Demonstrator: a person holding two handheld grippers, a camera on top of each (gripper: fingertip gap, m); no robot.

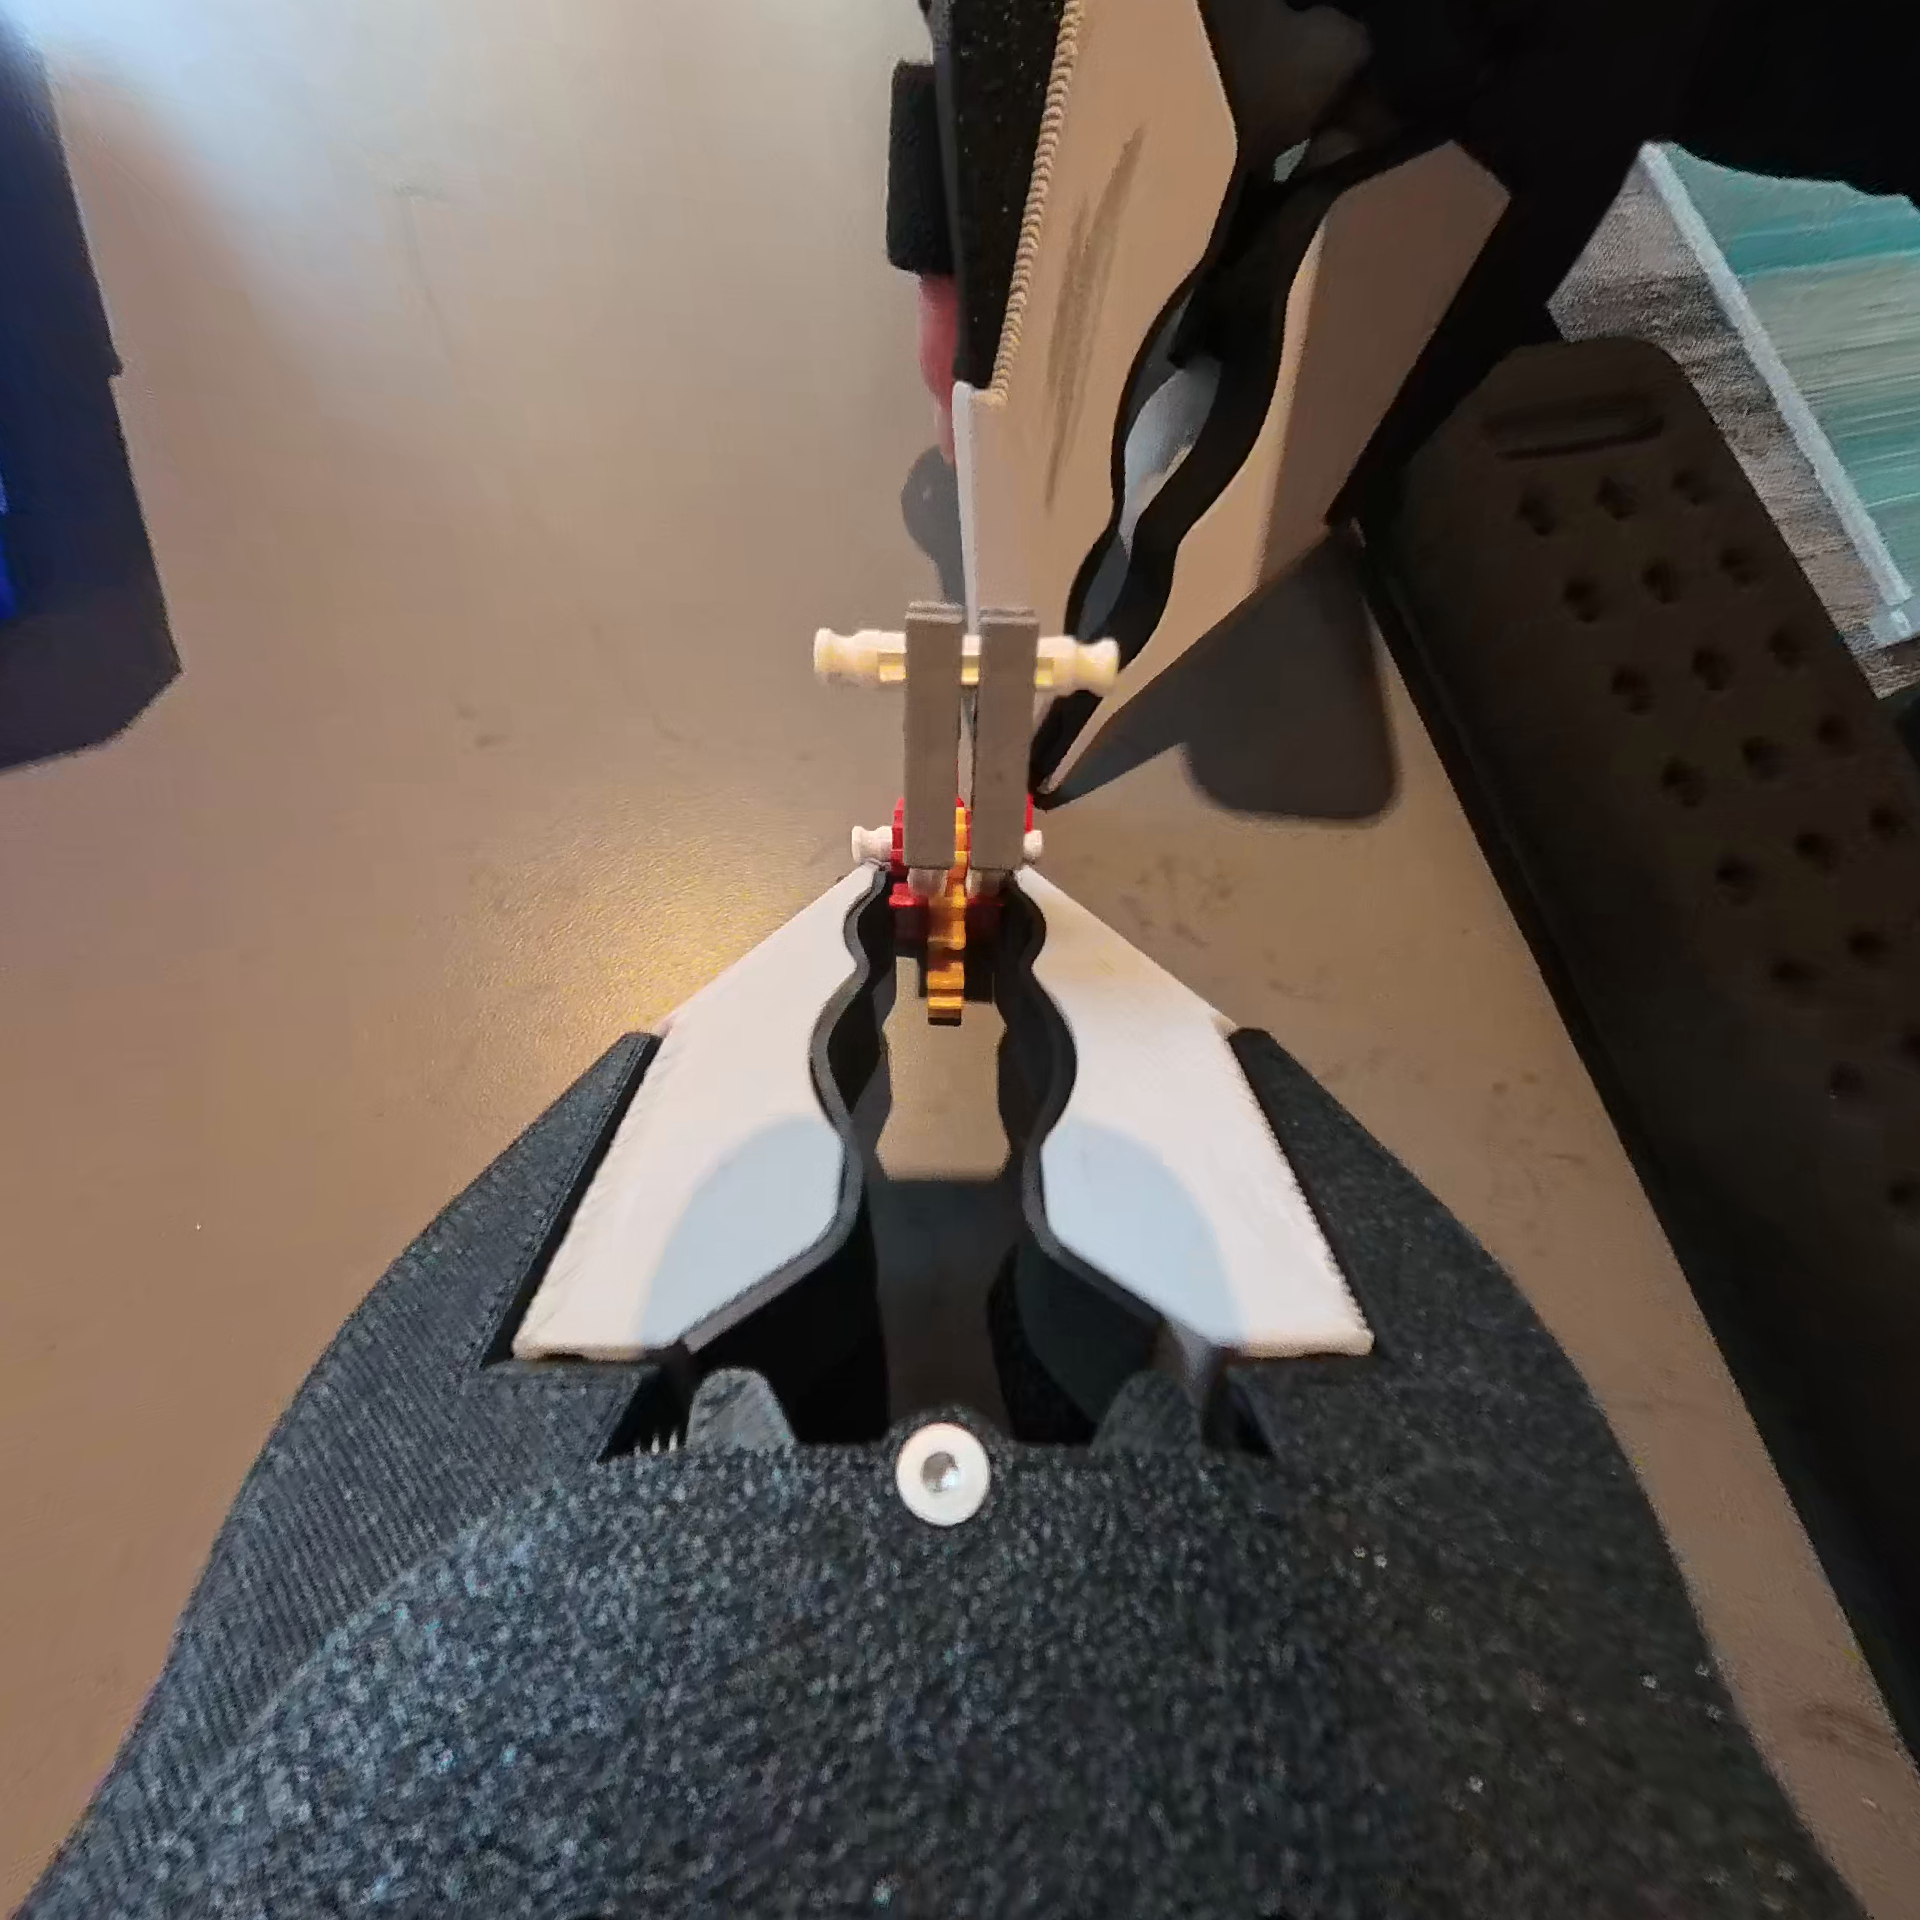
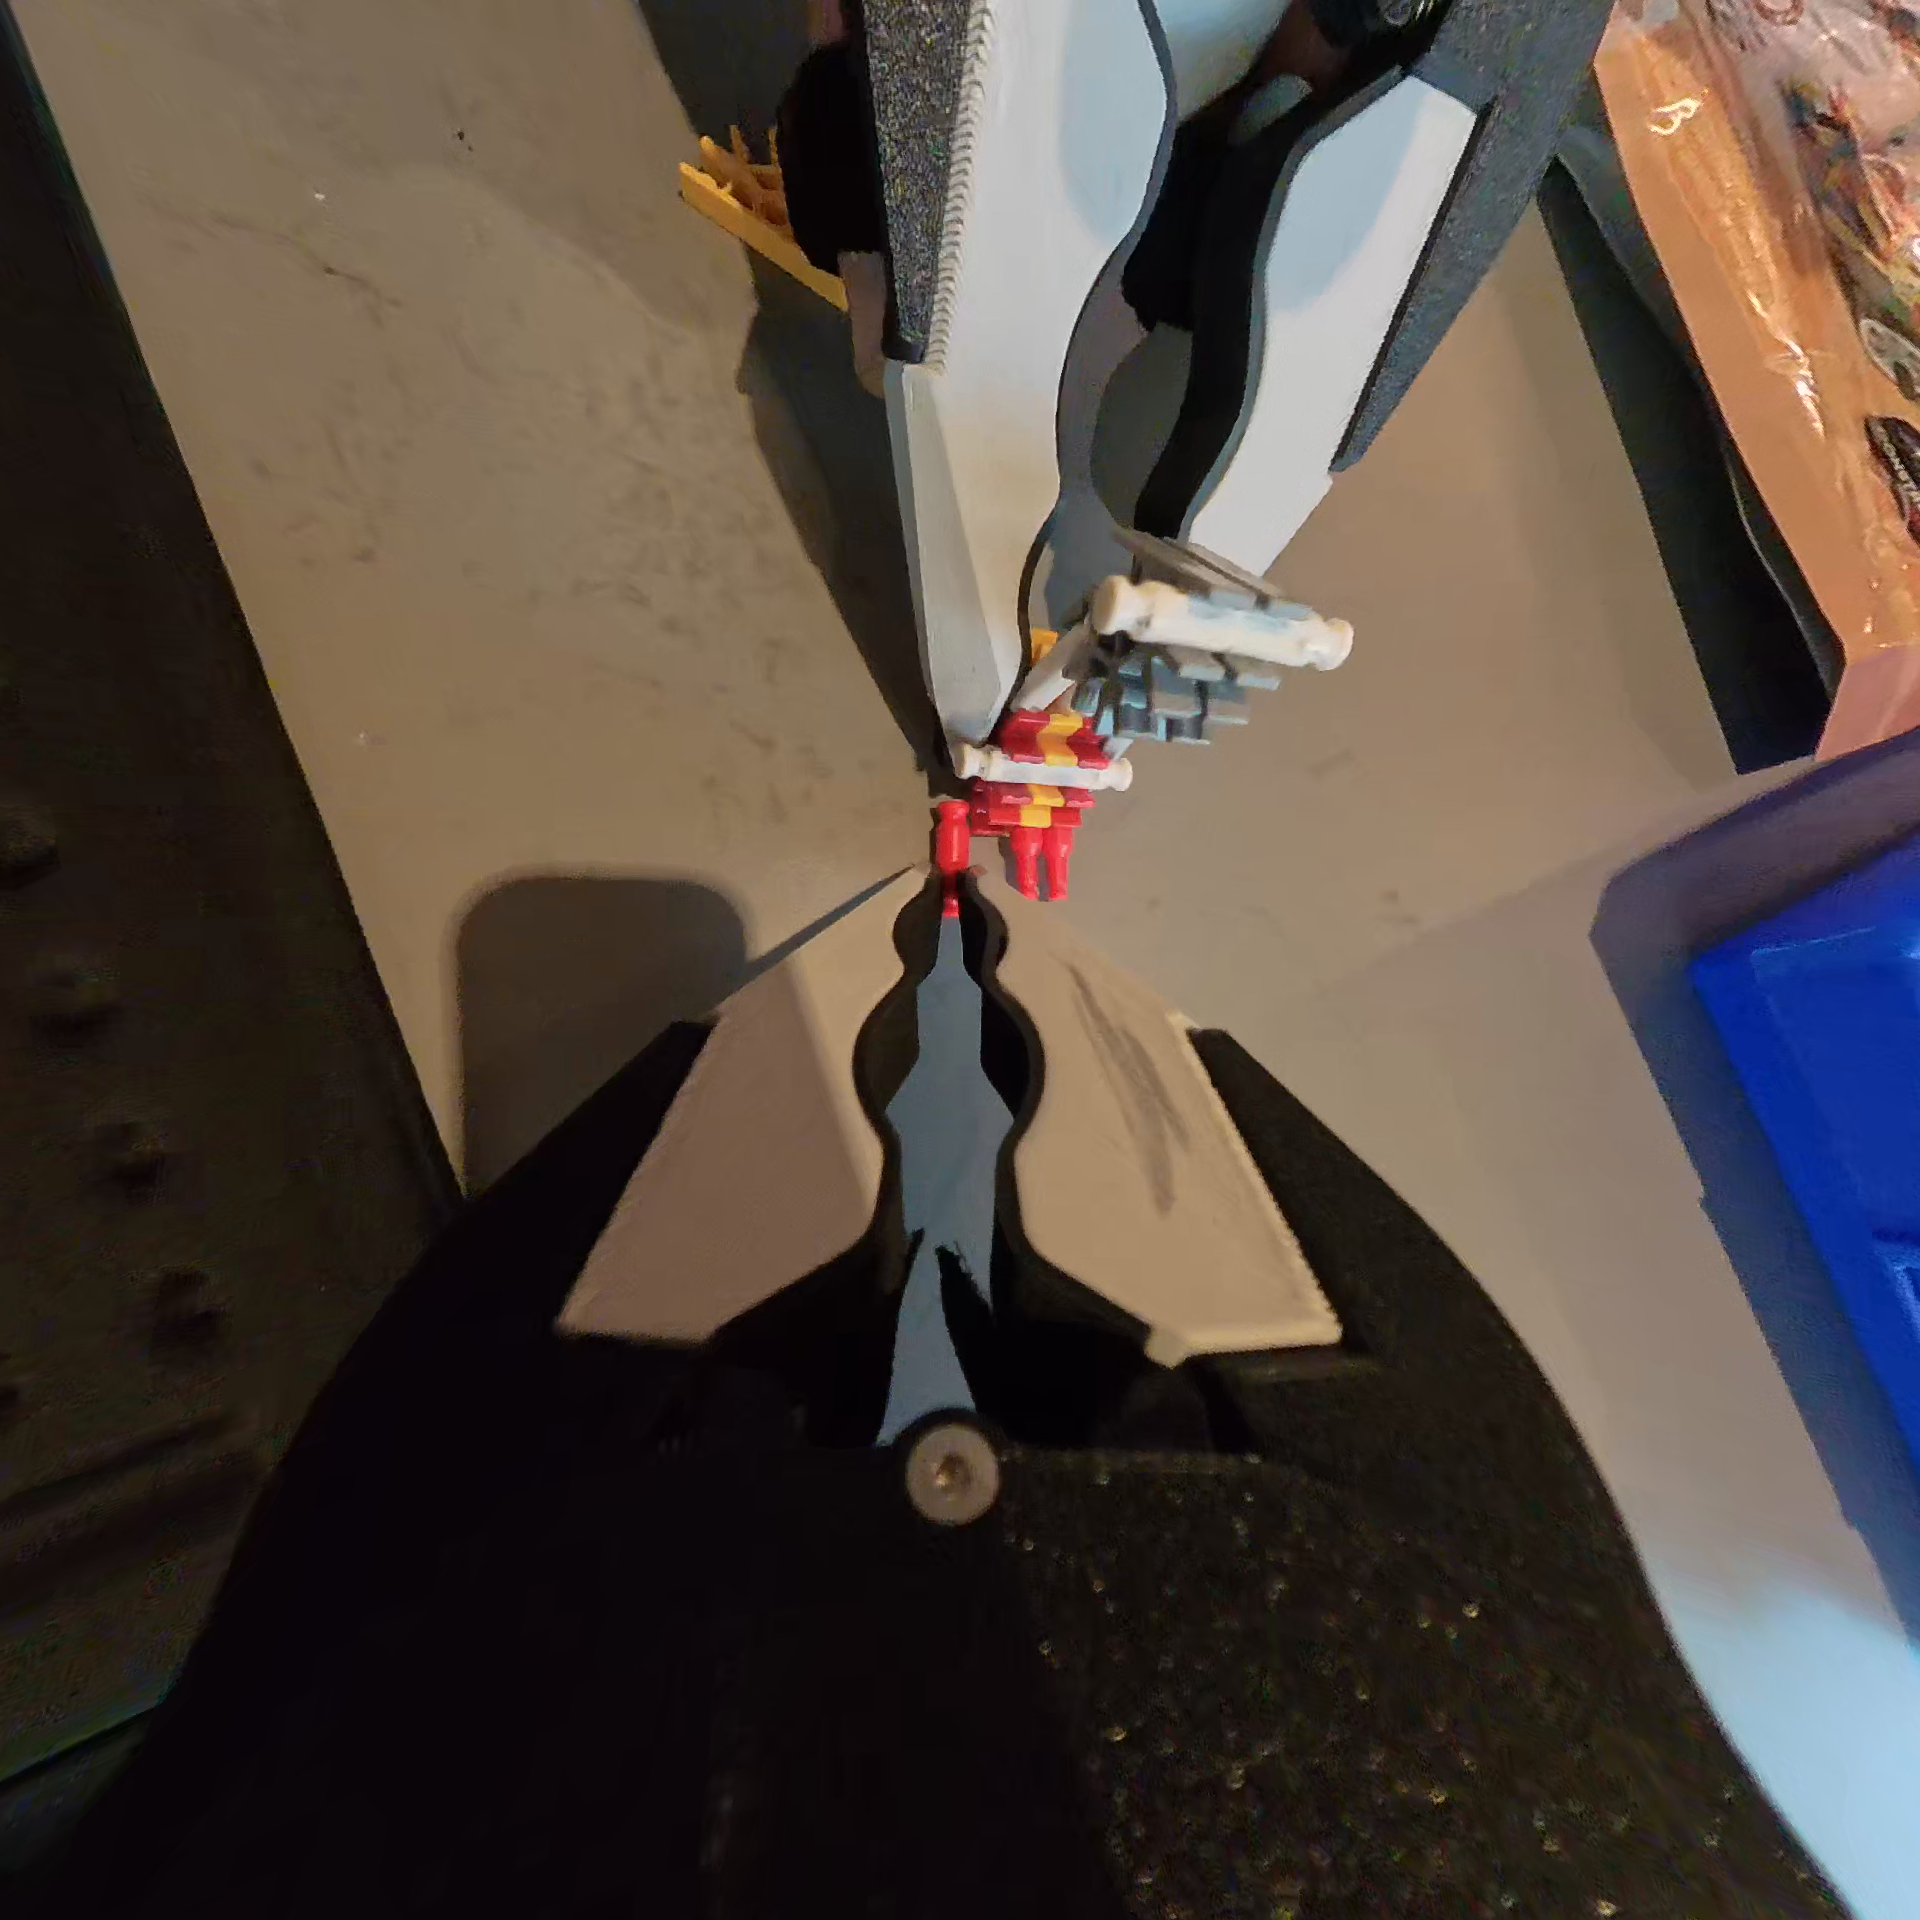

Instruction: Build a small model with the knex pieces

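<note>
Firmly between left hand-held gripper (image 1: 943, 883) tips: ridged plastic brick assembly (image 1: 951, 821).

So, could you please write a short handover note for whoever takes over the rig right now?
Left tool: shut on the small toy-brick assembly, gripping its red and orange gear end above the beige tabletop; two grey beams and a white cross pin stand up from it.

Right tool: shut on a small red peg, its tip right beside the assembly's red end; whether they touch is unclear.

Nearby: blue bin, black perforated foam pad, yellow plastic part farther back on the table.

Done: both pieces are gripped and brought together. Left: the red peg looks not yet seated.
</note>
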